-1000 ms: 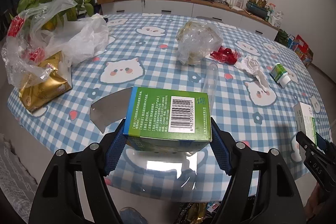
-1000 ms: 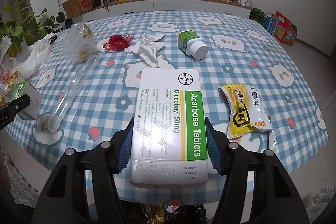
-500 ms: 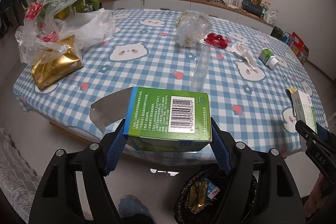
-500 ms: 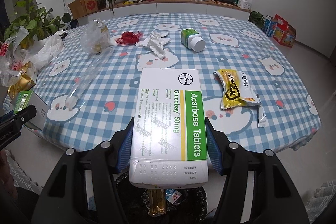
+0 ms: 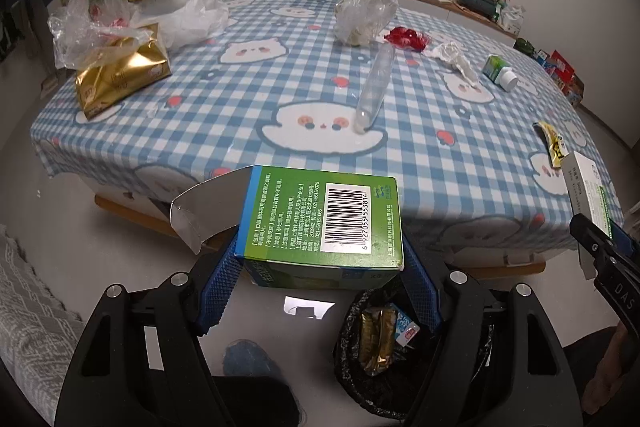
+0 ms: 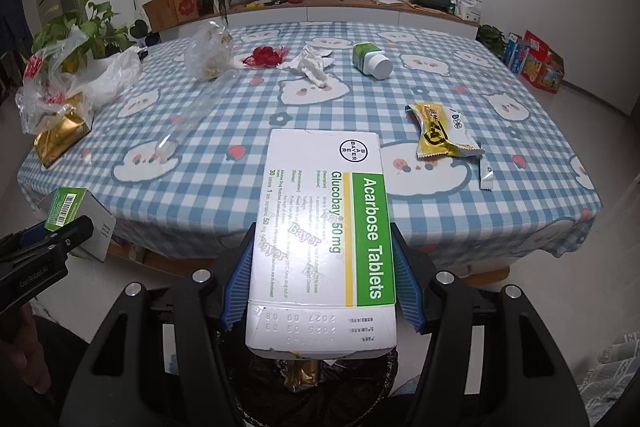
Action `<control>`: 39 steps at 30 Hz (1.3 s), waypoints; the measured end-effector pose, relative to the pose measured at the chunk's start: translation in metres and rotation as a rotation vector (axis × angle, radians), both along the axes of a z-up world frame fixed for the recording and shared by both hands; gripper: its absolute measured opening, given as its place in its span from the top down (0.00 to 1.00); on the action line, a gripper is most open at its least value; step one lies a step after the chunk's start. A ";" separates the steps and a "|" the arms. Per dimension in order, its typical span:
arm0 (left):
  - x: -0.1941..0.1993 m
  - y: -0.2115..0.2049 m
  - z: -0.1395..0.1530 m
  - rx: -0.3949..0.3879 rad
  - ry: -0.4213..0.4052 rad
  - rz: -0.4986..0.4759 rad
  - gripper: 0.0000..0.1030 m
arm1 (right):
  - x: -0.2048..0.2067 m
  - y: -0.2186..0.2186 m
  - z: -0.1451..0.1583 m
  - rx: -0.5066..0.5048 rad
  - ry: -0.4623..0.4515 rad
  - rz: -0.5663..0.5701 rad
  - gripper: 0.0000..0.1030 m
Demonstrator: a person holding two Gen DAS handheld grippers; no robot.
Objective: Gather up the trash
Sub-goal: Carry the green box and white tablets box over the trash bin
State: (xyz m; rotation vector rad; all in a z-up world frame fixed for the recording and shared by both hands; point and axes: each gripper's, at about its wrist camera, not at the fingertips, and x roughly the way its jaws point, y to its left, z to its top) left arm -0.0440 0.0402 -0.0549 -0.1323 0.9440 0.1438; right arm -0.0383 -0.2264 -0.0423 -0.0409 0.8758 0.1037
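Two claws level off the table edge, left claw [image 5: 320, 291] clamping green box [image 5: 324, 219], right claw [image 6: 320, 291] white box [image 6: 324, 243].

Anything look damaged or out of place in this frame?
Only one thing: the green box clamped in the left gripper has its end flap hanging open. The white tablet box in the right gripper looks intact. Both are held off the table, near the black-lined bin.

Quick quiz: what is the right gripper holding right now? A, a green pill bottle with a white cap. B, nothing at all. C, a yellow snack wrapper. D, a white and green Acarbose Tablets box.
D: the right gripper is clamped on the Acarbose Tablets box, while the pill bottle and yellow wrapper lie on the table.
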 end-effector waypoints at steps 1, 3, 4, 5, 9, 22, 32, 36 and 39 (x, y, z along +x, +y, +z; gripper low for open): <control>-0.004 0.000 -0.003 0.003 0.005 0.002 0.30 | -0.004 0.001 -0.002 -0.002 0.003 0.005 0.44; -0.011 0.000 -0.009 0.001 0.014 0.008 0.30 | -0.012 0.004 -0.006 -0.007 0.009 0.011 0.44; -0.014 0.001 -0.012 -0.001 0.014 0.011 0.30 | -0.015 0.005 -0.008 -0.009 0.012 0.014 0.44; -0.017 0.001 -0.015 -0.002 0.015 0.015 0.30 | -0.018 0.006 -0.011 -0.010 0.016 0.017 0.44; -0.024 -0.004 -0.032 0.001 0.026 0.020 0.30 | -0.030 0.008 -0.023 -0.012 0.035 0.026 0.44; -0.029 -0.015 -0.077 0.003 0.046 0.023 0.30 | -0.045 0.019 -0.071 -0.014 0.107 0.040 0.44; -0.029 -0.036 -0.111 0.018 0.076 -0.022 0.30 | -0.035 0.015 -0.124 -0.040 0.178 0.030 0.44; -0.031 -0.045 -0.128 0.037 0.104 -0.035 0.30 | -0.032 0.016 -0.140 -0.053 0.203 0.043 0.44; -0.031 -0.042 -0.137 0.045 0.121 -0.028 0.30 | -0.029 0.017 -0.146 -0.048 0.208 0.051 0.44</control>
